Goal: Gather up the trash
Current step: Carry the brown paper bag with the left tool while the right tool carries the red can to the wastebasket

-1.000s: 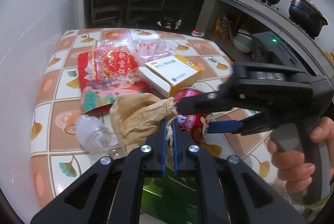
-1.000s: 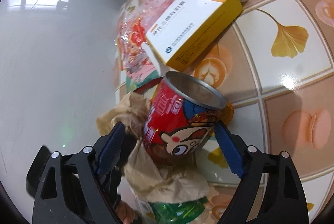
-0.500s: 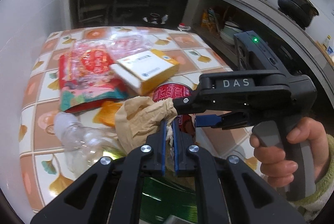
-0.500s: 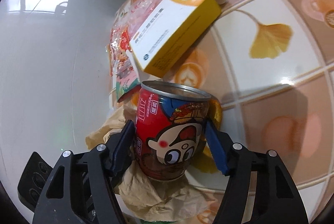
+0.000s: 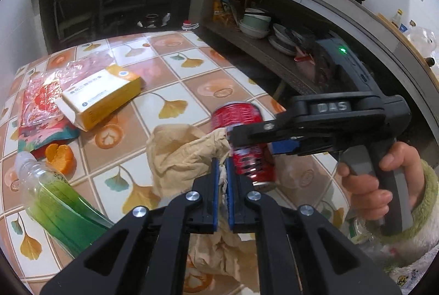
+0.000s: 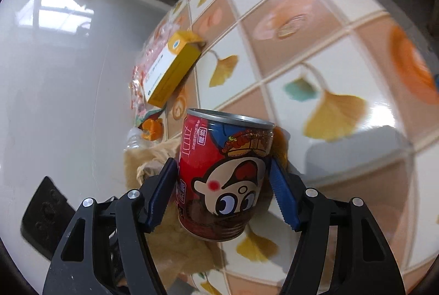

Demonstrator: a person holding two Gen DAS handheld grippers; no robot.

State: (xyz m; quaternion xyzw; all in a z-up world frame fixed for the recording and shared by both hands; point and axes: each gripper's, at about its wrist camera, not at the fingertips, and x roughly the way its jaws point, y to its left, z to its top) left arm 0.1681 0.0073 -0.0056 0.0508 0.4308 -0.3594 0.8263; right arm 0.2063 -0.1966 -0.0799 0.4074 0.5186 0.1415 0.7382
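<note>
My left gripper (image 5: 222, 166) is shut on a corner of a crumpled brown paper (image 5: 181, 155), which hangs over the tiled table (image 5: 208, 86). My right gripper (image 6: 222, 168) is shut on a red cartoon-printed can (image 6: 227, 171), with a blue pad pressed against each side. The can is held upright and tilted, clear of the tabletop. In the left wrist view the can (image 5: 238, 113) sits just right of the paper, and a hand (image 5: 367, 185) grips the right gripper's handle. The brown paper (image 6: 153, 157) shows behind and below the can.
A yellow and white box (image 5: 101, 94) lies at the left, on red snack wrappers (image 5: 38, 102). An orange peel (image 5: 59, 156) and a green-labelled plastic bottle (image 5: 52, 193) lie nearer. A shelf of bowls (image 5: 255, 23) runs behind the table's right edge. A white wall (image 6: 55, 102) borders the left.
The right jaws closed onto the can and lifted it off the table. Both grippers moved right, away from the box and wrappers, with the paper carried along.
</note>
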